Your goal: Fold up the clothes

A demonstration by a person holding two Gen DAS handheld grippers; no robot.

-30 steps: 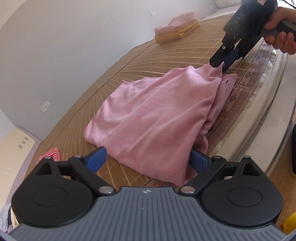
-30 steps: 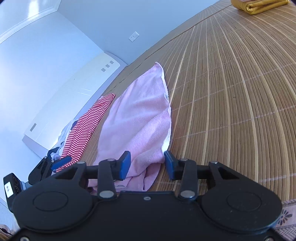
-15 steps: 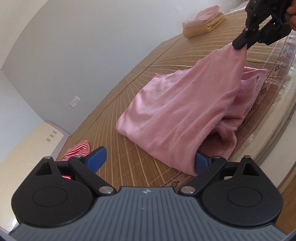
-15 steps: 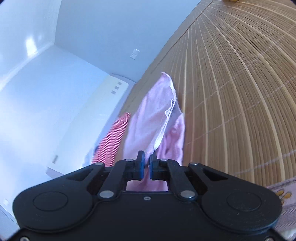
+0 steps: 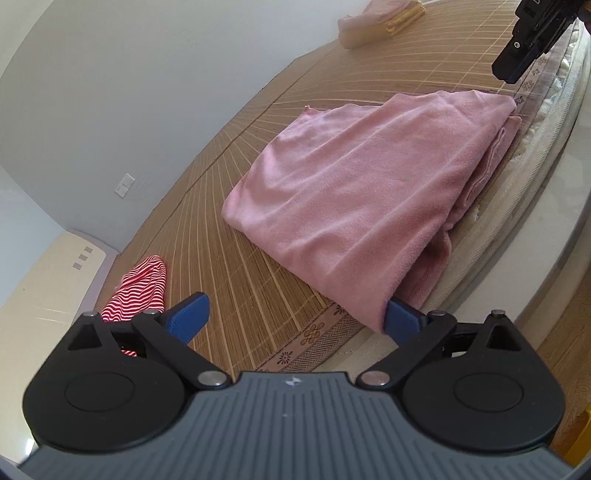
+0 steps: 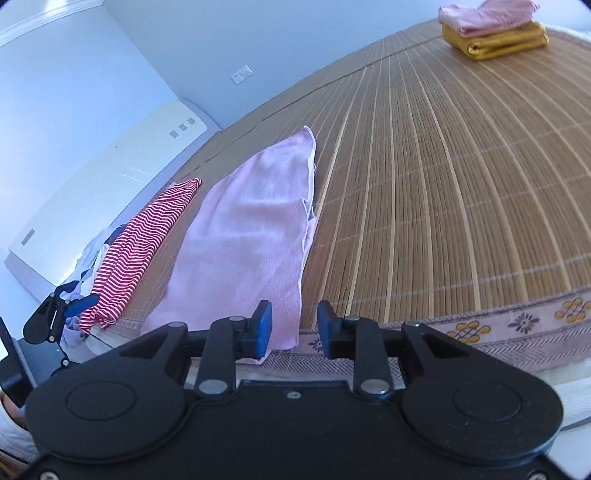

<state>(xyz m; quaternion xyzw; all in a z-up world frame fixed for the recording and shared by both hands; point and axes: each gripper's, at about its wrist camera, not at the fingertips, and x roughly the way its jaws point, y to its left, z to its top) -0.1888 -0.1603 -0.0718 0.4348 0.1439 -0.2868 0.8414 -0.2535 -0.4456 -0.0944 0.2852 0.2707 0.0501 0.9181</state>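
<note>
Right now the pink cloth (image 5: 354, 199) lies folded over on the bamboo mat (image 6: 443, 192), close to the near edge of the bed. It is soft and fuzzy, like fleece. Its top layer makes a smooth slope with a rounded fold on one side, and thinner layers peek out under it near the bed's edge.

The left gripper (image 5: 295, 319) has its jaws wide open and holds nothing. One blue pad (image 5: 400, 319) sits just beside the hanging corner of the cloth, and I cannot tell if it touches. I think the gripper is there because that corner is the easy bit to grab for the next fold.

The right gripper (image 6: 293, 326) is partly open too, with nothing between its jaws. It hangs over the other end of the cloth, at the bed's edge. I think it is parked there so both ends can be lifted together.

The mat is made of thin hard strips, golden brown, with a woven flowery border. It looks slippery, so the cloth should slide easily.

A red and white striped shirt (image 6: 144, 251) lies crumpled beside the cloth, not folded yet. Far off on the mat sits a neat stack (image 6: 495, 31), pink on top of yellow. That looks like the done pile.
</note>
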